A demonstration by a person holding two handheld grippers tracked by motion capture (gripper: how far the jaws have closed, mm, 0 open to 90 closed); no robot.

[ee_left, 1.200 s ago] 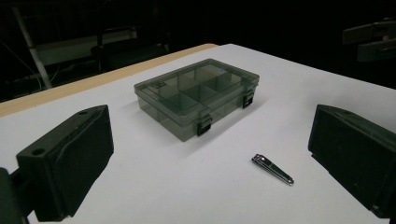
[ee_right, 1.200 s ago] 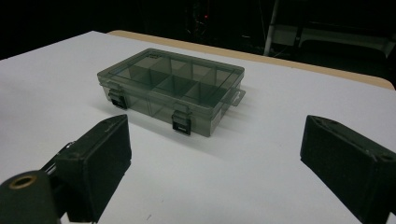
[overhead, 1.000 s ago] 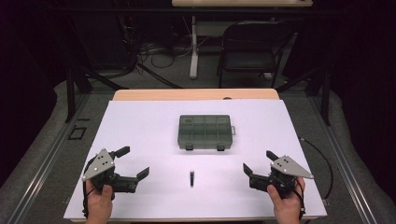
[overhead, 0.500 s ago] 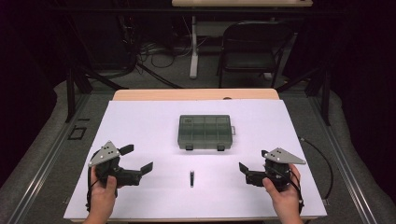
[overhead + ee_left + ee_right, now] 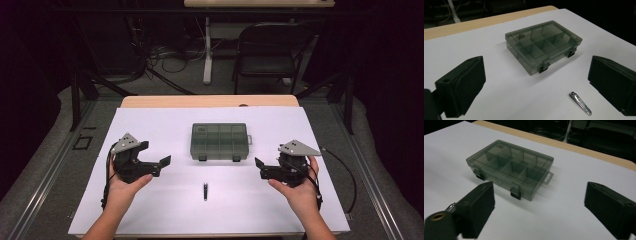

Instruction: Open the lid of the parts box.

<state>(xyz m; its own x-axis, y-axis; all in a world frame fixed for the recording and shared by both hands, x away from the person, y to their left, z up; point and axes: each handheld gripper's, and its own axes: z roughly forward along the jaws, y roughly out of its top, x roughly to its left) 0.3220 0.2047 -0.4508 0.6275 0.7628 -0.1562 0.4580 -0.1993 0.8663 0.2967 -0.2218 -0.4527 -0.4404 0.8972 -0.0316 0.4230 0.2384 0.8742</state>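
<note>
The left gripper (image 5: 156,167) is held above the white table cover (image 5: 150,130) with its jaws spread wide and nothing between them; in the left gripper view both black jaws rise from the bottom corners with bare cover in the gap. Ahead of this gripper and slightly toward its right jaw lies the nail clipper (image 5: 580,103), flat on the cover, apart from both jaws. Farther ahead, beyond the clipper, sits the compartment box (image 5: 543,46), a smoky translucent case with its lid down and two dark latches on the side facing the person. The right gripper (image 5: 264,170) is likewise held above the cover, jaws spread wide and empty. In the right gripper view the compartment box (image 5: 510,168) lies ahead of its jaws, toward the left one, with a small hang tab projecting from the box's end. A sliver of the nail clipper (image 5: 450,207) shows just behind the left jaw in that view. In the high view the nail clipper (image 5: 205,191) lies between the two grippers, nearer the person than either, and the compartment box (image 5: 219,141) stands beyond it, well apart from both grippers. Each gripper is gripped from below by a hand: left hand (image 5: 122,187), right hand (image 5: 297,192).
</note>
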